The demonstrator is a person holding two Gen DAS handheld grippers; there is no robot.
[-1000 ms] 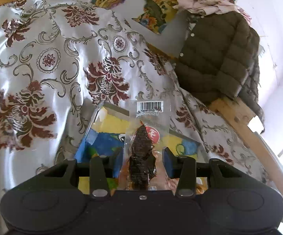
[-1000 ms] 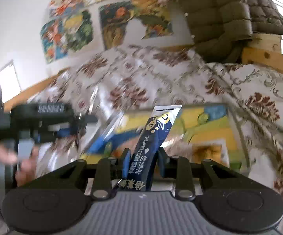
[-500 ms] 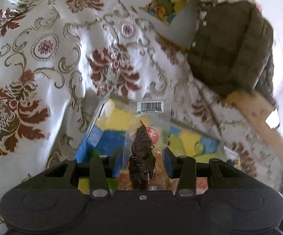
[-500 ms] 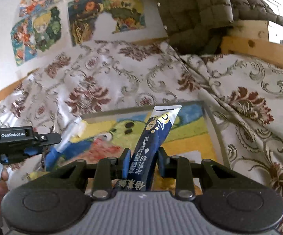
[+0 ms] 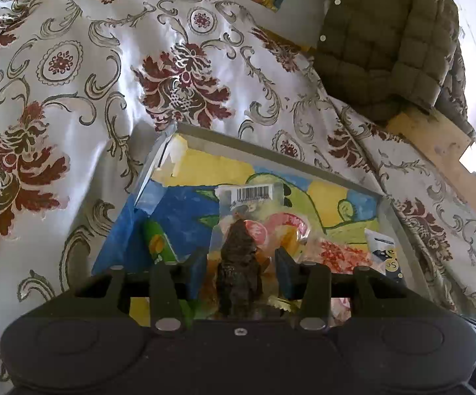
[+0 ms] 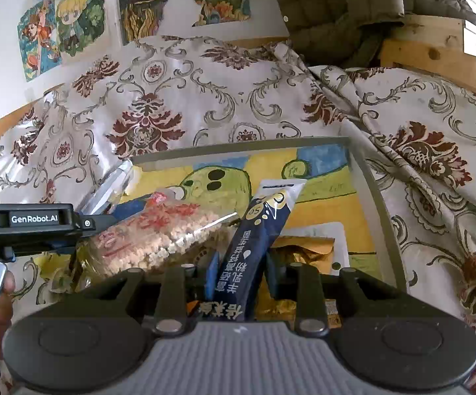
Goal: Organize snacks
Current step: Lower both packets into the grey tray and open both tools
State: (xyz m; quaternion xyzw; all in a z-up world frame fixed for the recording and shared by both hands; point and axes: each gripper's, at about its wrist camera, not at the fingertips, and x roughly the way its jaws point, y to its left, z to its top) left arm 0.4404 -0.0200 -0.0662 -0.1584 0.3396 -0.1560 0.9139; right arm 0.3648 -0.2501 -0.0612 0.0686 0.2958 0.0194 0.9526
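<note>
- left wrist view: left gripper is clamping a clear pouch of dark dried snack, hanging over the painted tray; green packet lying at 9 o'clock.
- right wrist view: right gripper is gripping a navy stick packet over the same tray; clear bag of pale puffs sitting at 10 o'clock, gold pouch at 3 o'clock.
</note>
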